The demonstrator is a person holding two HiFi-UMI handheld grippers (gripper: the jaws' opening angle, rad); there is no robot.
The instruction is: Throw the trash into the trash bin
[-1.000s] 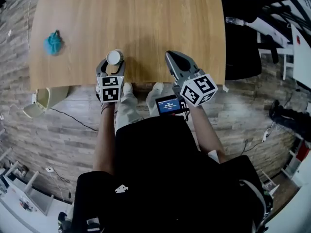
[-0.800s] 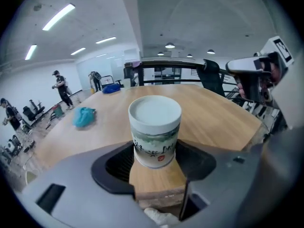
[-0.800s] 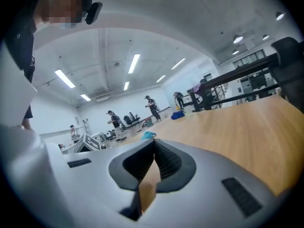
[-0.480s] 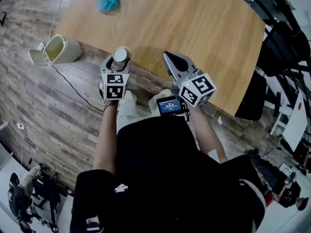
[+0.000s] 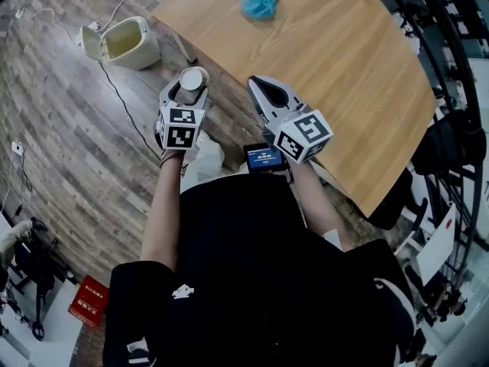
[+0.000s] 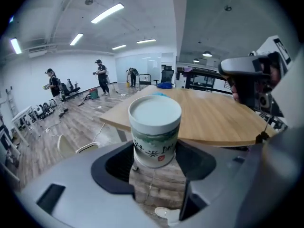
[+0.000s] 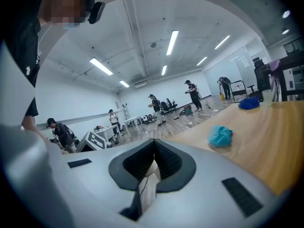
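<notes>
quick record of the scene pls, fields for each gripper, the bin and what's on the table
left gripper: shut on paper cup, off the table
right gripper: jaws together, empty
trash bin: on the floor past the table corner, lid open, apart from the cup
wooden table: one blue wad lies on it
progress: cup not yet in the bin

Wooden table (image 5: 344, 60): blue crumpled wad (image 5: 259, 2). Floor (image 5: 76, 128): open trash bin (image 5: 122, 43).
</notes>
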